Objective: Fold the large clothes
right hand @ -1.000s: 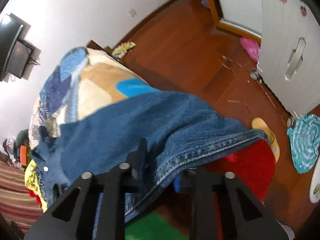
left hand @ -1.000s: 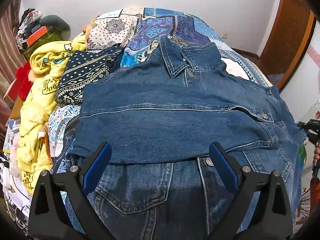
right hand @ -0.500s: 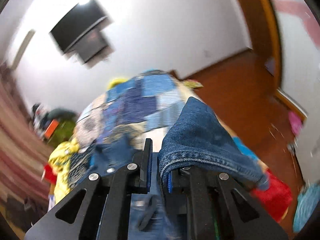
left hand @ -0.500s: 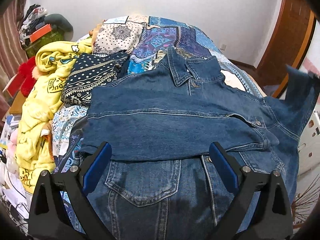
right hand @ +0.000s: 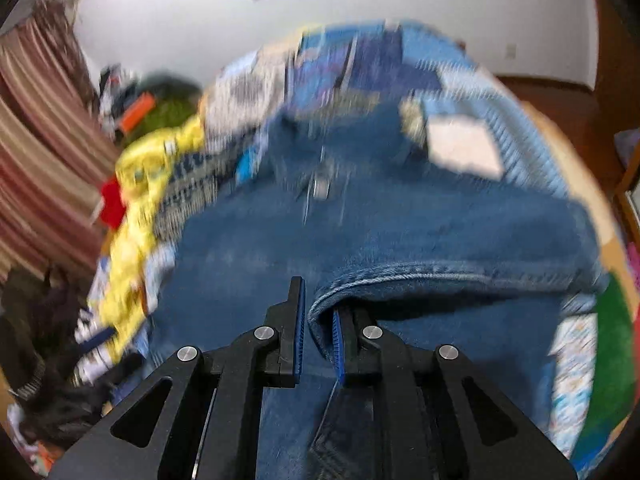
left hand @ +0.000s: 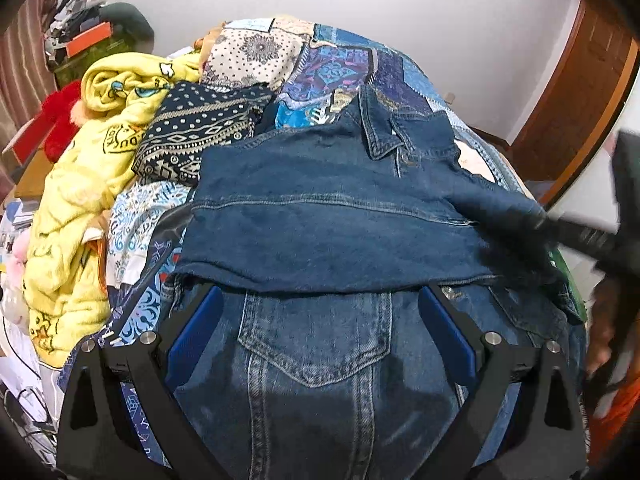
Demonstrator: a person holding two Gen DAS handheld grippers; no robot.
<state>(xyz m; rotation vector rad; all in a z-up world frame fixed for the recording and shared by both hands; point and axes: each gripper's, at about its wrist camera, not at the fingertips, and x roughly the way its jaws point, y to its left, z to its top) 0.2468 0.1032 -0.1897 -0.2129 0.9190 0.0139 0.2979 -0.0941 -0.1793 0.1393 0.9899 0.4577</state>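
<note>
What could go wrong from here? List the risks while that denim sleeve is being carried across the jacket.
1. The right gripper pinches only the sleeve cuff edge; the heavy denim could slip out.
2. The left gripper hovers open above the denim jacket, pinning nothing, so the pull may drag the body askew.
3. The yellow blanket and patterned cloth lie close beside the jacket and might snag.

Right wrist view: motion blur smears the patchwork bedspread [right hand: 360, 60] and the yellow fleece blanket [right hand: 152, 168]; patterns unreadable. A fold of the blue denim jacket [right hand: 400, 240] covers the tip of 1 blue-padded finger [right hand: 338, 336]. Left wrist view: the right gripper [left hand: 580, 236] is a dark blur cut off by the right edge. The jacket hem runs past the bottom edge.
</note>
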